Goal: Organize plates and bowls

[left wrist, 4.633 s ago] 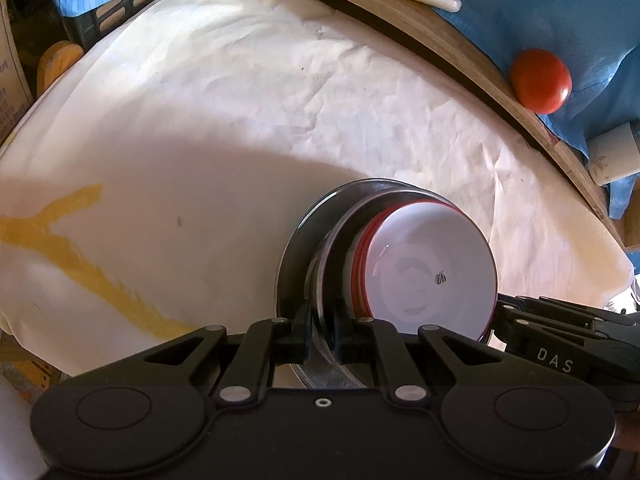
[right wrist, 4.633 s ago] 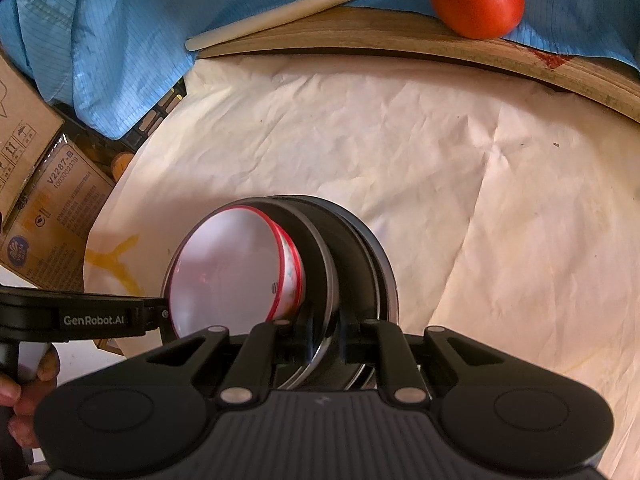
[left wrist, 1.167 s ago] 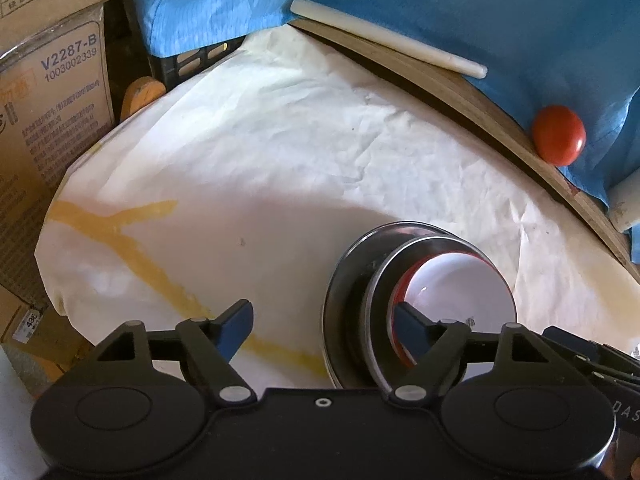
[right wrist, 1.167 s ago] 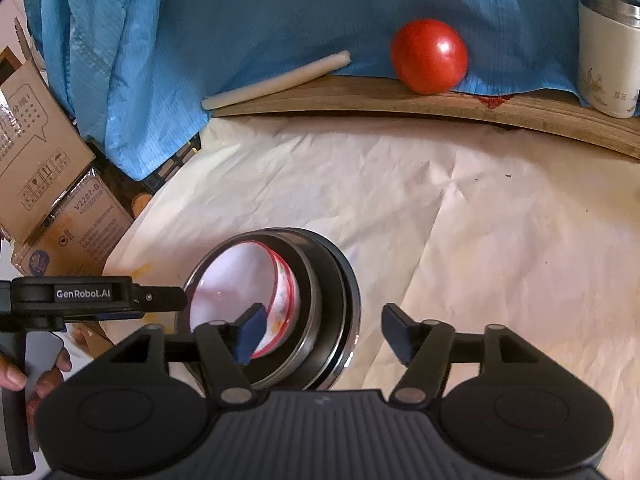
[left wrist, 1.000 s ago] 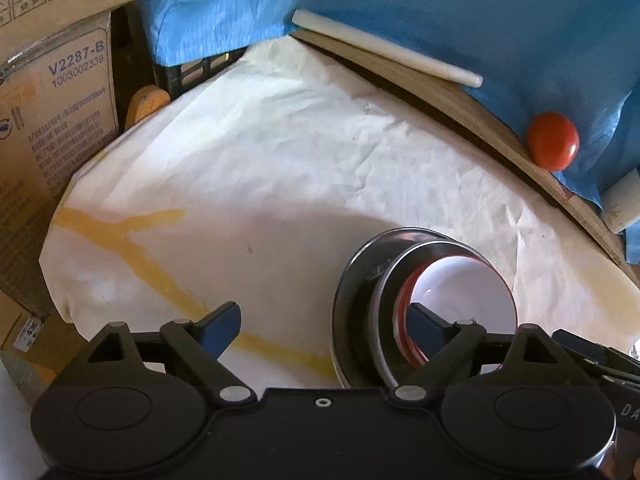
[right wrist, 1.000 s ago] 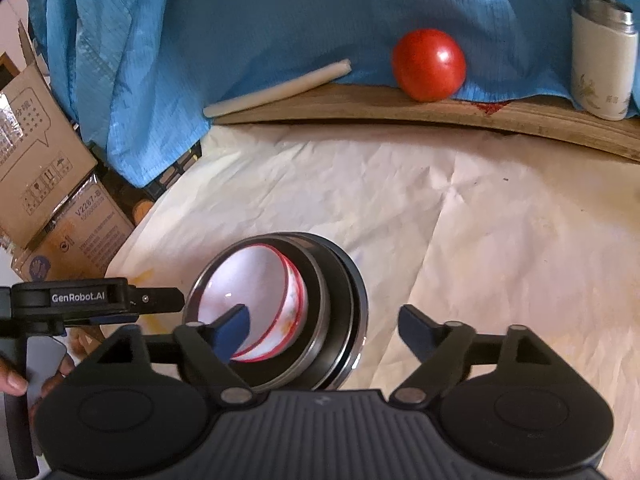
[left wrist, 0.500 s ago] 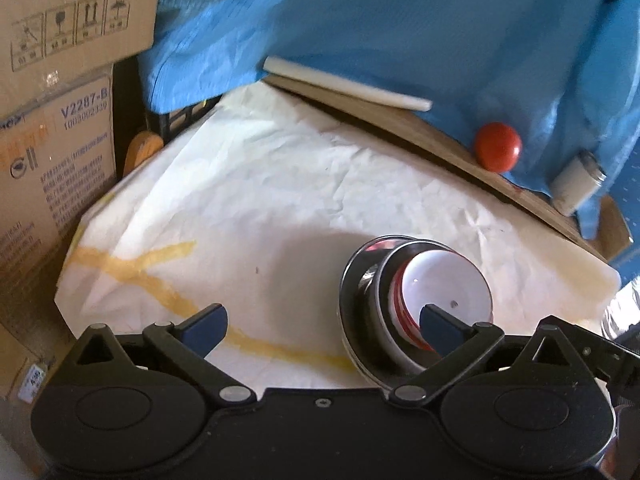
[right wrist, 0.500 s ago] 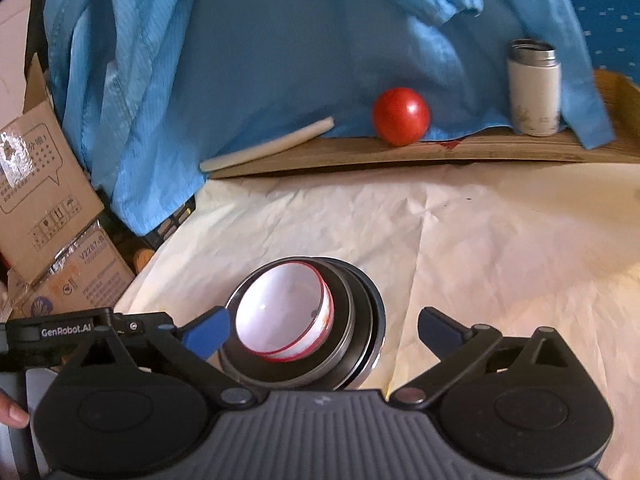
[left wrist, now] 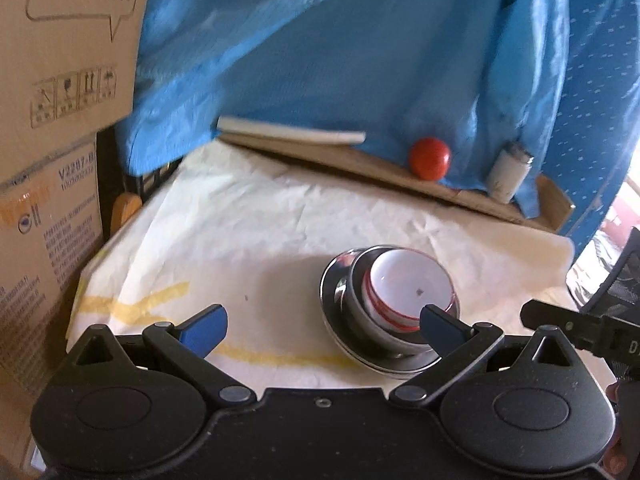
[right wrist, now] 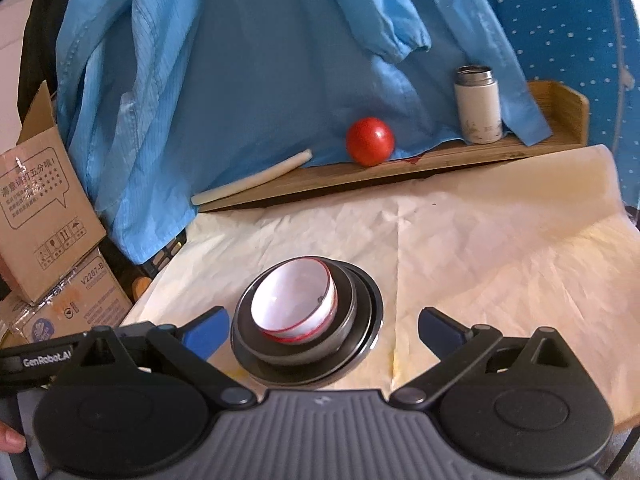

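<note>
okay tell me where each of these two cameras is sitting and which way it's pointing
Left wrist: behind the open left gripper, angled down at the stacked dishes; the right gripper enters from the right.
Right wrist: behind the open right gripper, facing the stack and tomato; a fingertip shows lower left.
Shared: stack, tomato, white flask.

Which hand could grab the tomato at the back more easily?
Probably the right. The right gripper is open and empty, and the tomato lies nearly straight ahead of it. From the left gripper, also open, the tomato sits off to the side.
</note>
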The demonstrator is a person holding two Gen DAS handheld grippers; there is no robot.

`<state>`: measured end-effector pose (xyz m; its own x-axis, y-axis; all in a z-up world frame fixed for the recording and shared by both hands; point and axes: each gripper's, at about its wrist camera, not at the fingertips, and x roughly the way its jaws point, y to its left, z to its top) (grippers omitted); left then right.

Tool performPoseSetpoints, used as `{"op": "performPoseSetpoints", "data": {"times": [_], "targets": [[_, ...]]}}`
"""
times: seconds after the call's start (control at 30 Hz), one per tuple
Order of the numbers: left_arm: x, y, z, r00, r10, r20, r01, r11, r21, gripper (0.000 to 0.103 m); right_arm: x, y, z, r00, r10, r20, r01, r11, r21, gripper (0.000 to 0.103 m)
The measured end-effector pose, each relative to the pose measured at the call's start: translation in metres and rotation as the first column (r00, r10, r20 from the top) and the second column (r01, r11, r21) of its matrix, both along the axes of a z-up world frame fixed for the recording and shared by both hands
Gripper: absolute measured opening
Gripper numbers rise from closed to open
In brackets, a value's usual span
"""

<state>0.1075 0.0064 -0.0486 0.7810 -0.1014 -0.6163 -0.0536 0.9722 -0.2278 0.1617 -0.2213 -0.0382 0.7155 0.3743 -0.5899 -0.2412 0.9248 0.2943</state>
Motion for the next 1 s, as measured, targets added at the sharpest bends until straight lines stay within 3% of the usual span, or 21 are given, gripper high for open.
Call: {"op": "performPoseSetpoints", "data": {"times": [0.2,0.47,1.0], "targets": [[-0.018,0.000,-0.004,0.999,-0.023,0.040,0.023,1.000,0.001,0.102,-0.021,0.003,-0.003,0.999,-0.017,0.027,0.018,0.999,-0.030,0.103],[-0.036,0.003,-0.016,1.000,-0.002,0.024,0.002,1.000,0.000,0.102,-0.043,0.007,-0.011,0.999,-0.022,0.038,0.025,0.998,-0.062,0.103],[-0.066,-0.001,-0.030,0.997,-0.028,0.073,0.023,0.997,0.072,0.102,-0.070,0.010,-0.027,0.999,-0.026,0.034,0.029,0.997,-0.076,0.103]]}}
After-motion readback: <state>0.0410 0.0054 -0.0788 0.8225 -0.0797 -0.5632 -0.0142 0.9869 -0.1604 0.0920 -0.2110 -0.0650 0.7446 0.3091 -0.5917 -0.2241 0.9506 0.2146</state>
